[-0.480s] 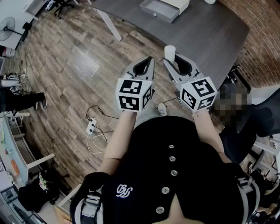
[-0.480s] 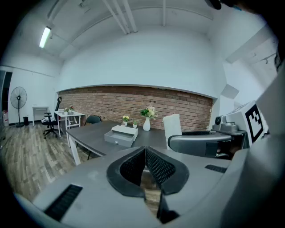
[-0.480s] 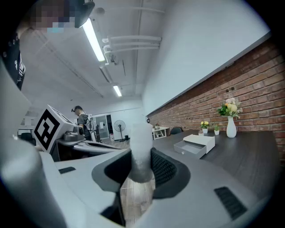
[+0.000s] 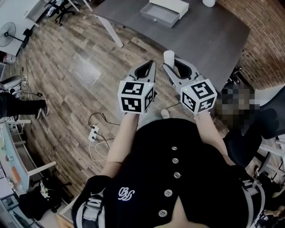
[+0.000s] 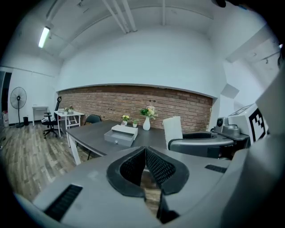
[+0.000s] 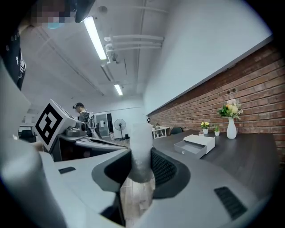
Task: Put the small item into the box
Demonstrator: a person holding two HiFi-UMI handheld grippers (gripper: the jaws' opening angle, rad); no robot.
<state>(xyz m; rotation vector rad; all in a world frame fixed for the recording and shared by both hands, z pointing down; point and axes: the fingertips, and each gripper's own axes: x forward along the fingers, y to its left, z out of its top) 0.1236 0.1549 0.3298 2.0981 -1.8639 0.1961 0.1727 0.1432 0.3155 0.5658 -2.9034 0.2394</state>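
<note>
My right gripper [image 4: 169,62] is shut on the small white item [image 4: 168,57], a pale cylinder-like piece that stands up between its pads [image 6: 162,167] in the right gripper view [image 6: 141,149]. My left gripper [image 4: 149,66] hangs beside it with its jaws shut and nothing held [image 5: 145,150]. Both are above the wooden floor, near the edge of the dark grey table [image 4: 209,40]. The grey-and-white box [image 4: 164,12] with its open drawer stands farther back on that table [image 5: 120,135] [image 6: 194,145]. In the left gripper view the white item [image 5: 172,130] shows to the right.
A white vase with flowers [image 5: 147,120] and small potted plants [image 5: 126,119] stand behind the box by the brick wall. A power strip with cables [image 4: 92,131] lies on the floor. A standing fan [image 5: 18,100], a desk and chairs are at the far left.
The view has shifted a little; table and box sit slightly lower in the picture. Both grippers stay side by side, the right one still holding the white item.
</note>
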